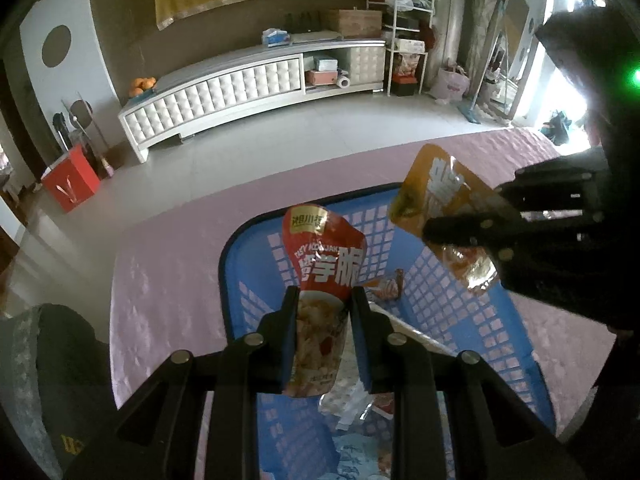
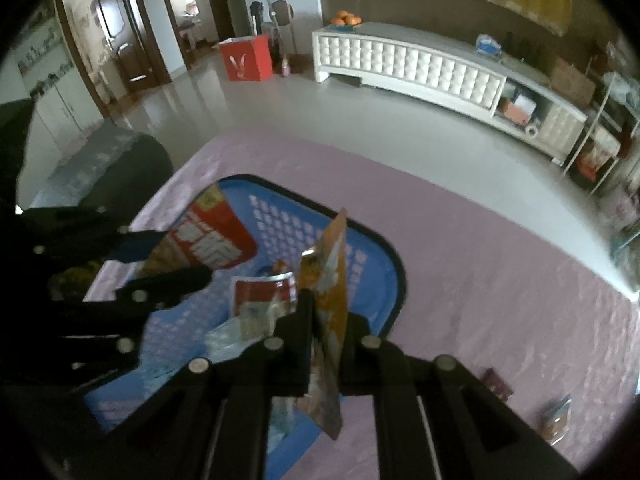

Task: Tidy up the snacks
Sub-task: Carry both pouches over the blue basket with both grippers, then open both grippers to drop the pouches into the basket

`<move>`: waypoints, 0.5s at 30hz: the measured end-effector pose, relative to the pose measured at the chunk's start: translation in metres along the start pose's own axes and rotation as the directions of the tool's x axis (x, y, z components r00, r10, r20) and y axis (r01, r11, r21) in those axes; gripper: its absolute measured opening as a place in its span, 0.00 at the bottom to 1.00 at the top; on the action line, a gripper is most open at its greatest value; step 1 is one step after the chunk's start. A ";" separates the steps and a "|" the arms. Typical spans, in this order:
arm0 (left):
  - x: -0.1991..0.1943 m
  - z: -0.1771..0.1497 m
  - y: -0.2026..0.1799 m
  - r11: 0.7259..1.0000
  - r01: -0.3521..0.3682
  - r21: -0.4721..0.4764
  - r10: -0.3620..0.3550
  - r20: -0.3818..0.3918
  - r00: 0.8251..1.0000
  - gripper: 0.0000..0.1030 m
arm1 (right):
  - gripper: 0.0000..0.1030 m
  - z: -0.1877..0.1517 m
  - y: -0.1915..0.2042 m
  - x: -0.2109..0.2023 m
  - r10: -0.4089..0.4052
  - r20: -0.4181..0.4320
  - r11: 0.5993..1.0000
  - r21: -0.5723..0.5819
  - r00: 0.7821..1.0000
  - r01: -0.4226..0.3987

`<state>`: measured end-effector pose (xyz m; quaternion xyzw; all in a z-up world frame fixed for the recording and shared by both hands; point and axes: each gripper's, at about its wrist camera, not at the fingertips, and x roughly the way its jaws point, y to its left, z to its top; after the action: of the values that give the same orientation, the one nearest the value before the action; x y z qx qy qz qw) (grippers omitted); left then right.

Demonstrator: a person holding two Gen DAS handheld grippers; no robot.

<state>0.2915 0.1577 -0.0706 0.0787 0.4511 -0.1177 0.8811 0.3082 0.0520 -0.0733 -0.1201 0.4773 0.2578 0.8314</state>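
Both grippers are right over the basket, each with a snack pack. Left gripper (image 1: 324, 300) has its jaws pinched tight on the lower half of a red konjac snack pouch (image 1: 326, 264), which stands roughly upright between the pads with its gold label up at 12 o'clock. Right gripper (image 2: 326, 312) is clamped just as tight on an orange snack pouch (image 2: 330, 280), seen nearly edge-on in its own camera (in the left wrist view it shows up flat at about 2 o'clock, above the basket's far right corner).

Underneath both sits the blue plastic basket (image 1: 452, 280) with the lattice walls, on a pink tablecloth (image 1: 160, 272). A few packets (image 2: 260, 300) already lie in the bottom of it, one red and white, the rest too blurry to name.

Out on the cloth at around 4 o'clock in the right wrist view are two more small snack packs (image 2: 498, 389), well apart from the basket.

Across the grey floor there's a long white tufted TV cabinet (image 1: 224, 92) with oranges (image 1: 142, 85) on its end, plus a red box (image 1: 70, 184) on the floor.
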 end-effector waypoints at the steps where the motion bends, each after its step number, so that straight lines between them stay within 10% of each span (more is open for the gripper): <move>1: 0.000 -0.001 -0.002 1.000 0.004 0.001 -0.004 -0.003 1.000 0.22 | 0.12 -0.001 -0.001 0.001 0.011 -0.002 1.000 0.007 1.000 -0.011; 5: -0.001 -0.002 -0.005 1.000 0.002 0.002 -0.002 -0.005 1.000 0.22 | 0.33 -0.003 -0.001 0.004 0.003 -0.006 1.000 0.000 1.000 -0.003; 7: -0.003 -0.003 -0.007 1.000 0.010 -0.001 -0.010 -0.003 1.000 0.22 | 0.69 -0.005 0.001 -0.001 -0.013 0.020 1.000 -0.019 1.000 0.014; 15: -0.006 0.004 -0.014 0.999 0.055 -0.003 -0.055 0.008 0.998 0.22 | 0.74 -0.009 -0.013 -0.013 -0.007 0.039 1.000 0.030 0.999 0.006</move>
<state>0.2869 0.1443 -0.0636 0.0646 0.4499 -0.1413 0.8795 0.3029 0.0330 -0.0671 -0.1040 0.4643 0.2503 0.8432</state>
